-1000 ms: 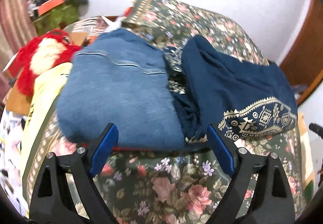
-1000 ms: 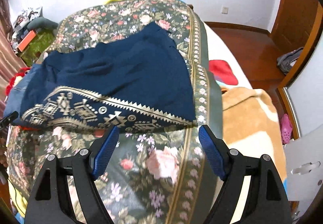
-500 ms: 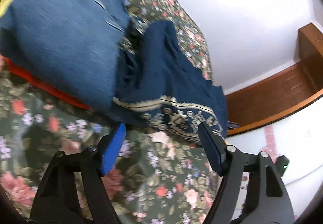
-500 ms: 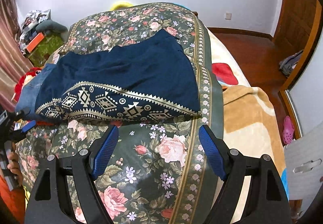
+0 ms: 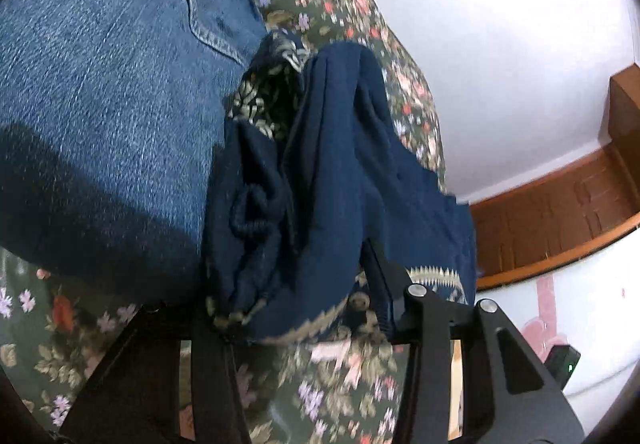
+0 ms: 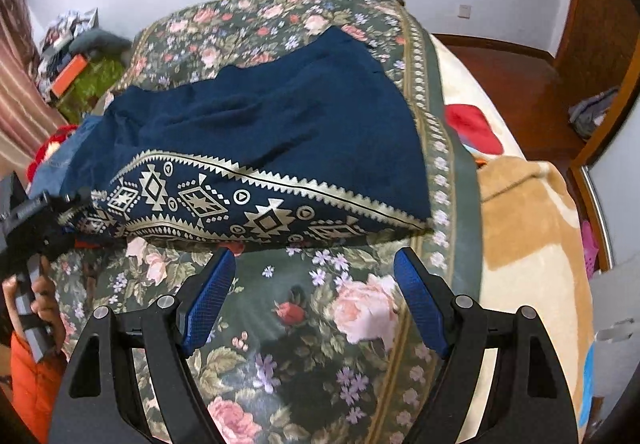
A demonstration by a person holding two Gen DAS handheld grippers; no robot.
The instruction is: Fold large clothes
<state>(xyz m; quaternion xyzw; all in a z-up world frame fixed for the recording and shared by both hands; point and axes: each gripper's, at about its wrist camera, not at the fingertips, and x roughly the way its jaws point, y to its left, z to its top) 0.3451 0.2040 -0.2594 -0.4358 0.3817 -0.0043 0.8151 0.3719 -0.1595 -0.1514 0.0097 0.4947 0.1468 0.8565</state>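
While left tool (image 5: 304, 308) pinches bunched corner of navy gold-patterned cloth garment (image 6: 264, 148) on floral bed (image 6: 320, 324), hem runs crosswise just ahead of wide-open, empty right tool (image 6: 314, 296).

My bed (image 6: 360, 324), floral cover: navy skirt (image 6: 280, 132) lies flat, jeans (image 5: 100, 84) just beside, touching it.
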